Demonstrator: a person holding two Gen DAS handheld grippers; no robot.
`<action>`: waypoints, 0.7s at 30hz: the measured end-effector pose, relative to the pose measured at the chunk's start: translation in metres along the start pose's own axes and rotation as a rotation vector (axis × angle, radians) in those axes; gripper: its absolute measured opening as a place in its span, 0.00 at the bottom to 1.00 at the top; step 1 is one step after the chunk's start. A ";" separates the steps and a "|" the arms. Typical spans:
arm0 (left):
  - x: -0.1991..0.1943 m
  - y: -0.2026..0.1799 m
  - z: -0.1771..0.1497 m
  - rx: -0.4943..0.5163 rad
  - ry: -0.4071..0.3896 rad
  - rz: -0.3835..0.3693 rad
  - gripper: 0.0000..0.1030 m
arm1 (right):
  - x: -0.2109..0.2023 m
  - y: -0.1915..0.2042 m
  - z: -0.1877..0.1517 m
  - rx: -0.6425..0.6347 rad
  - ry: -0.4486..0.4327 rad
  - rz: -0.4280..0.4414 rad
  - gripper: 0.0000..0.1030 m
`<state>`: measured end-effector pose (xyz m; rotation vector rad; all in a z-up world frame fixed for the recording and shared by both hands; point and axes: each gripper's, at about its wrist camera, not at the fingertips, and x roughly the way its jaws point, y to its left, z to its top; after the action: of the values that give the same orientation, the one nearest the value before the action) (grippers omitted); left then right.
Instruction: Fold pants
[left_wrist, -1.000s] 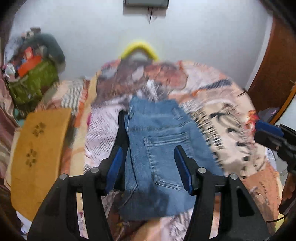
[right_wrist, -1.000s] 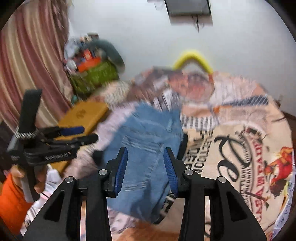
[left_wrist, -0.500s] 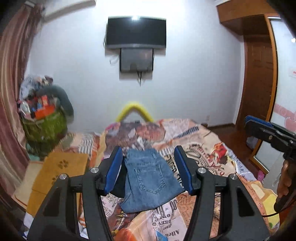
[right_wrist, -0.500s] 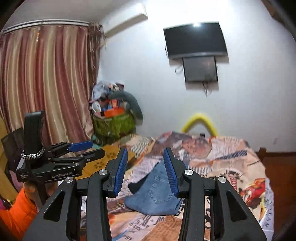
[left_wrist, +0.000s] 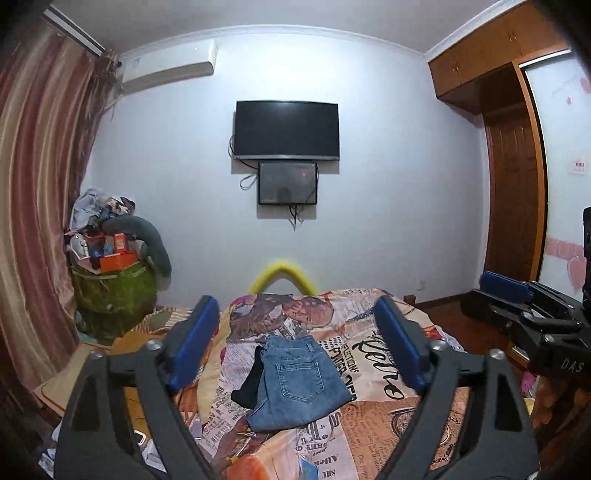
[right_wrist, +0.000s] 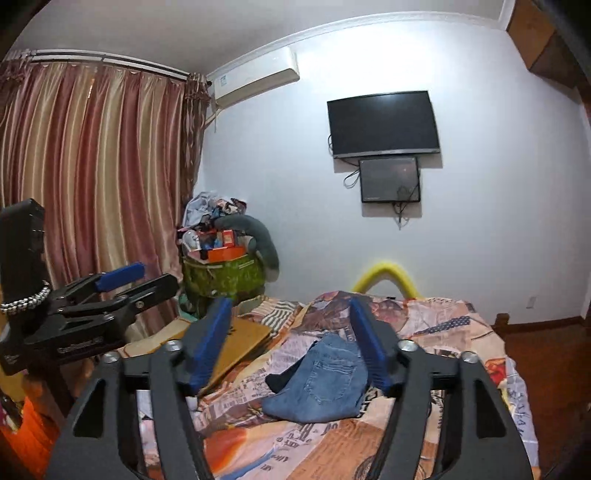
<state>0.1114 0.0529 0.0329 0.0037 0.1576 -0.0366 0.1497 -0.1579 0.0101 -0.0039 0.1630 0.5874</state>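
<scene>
The blue denim pants (left_wrist: 300, 384) lie folded into a compact rectangle on the bed, back pocket up, with a dark cloth (left_wrist: 250, 384) sticking out at their left. They also show in the right wrist view (right_wrist: 325, 384). My left gripper (left_wrist: 297, 350) is open and empty, held well back from and above the pants. My right gripper (right_wrist: 291, 347) is open and empty too, also far back. Each gripper shows in the other's view: the right gripper at the right edge (left_wrist: 517, 314), the left gripper at the left edge (right_wrist: 110, 295).
The bed has a newspaper-print cover (left_wrist: 369, 417). A tan flat board (right_wrist: 236, 347) lies at its left. A green bag piled with clutter (left_wrist: 110, 291) stands by the curtain. A yellow curved cushion (left_wrist: 282, 275) sits at the bed's far end. A wardrobe (left_wrist: 513, 206) stands at the right.
Both grippers have pulled back and up from the pants, which now look small and far. The views have tilted up onto the wall and TV. The pants stay folded on the bed.
</scene>
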 end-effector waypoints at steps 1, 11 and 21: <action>-0.003 0.000 -0.001 -0.003 -0.007 0.004 0.95 | -0.001 0.000 0.000 0.001 -0.005 -0.008 0.78; -0.006 0.007 -0.007 -0.051 -0.005 0.021 1.00 | -0.008 0.000 0.001 -0.003 -0.034 -0.072 0.99; -0.006 0.005 -0.011 -0.048 0.003 0.019 1.00 | -0.010 -0.007 -0.008 0.022 -0.026 -0.076 0.99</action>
<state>0.1036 0.0580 0.0226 -0.0422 0.1618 -0.0140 0.1448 -0.1697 0.0038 0.0184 0.1432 0.5095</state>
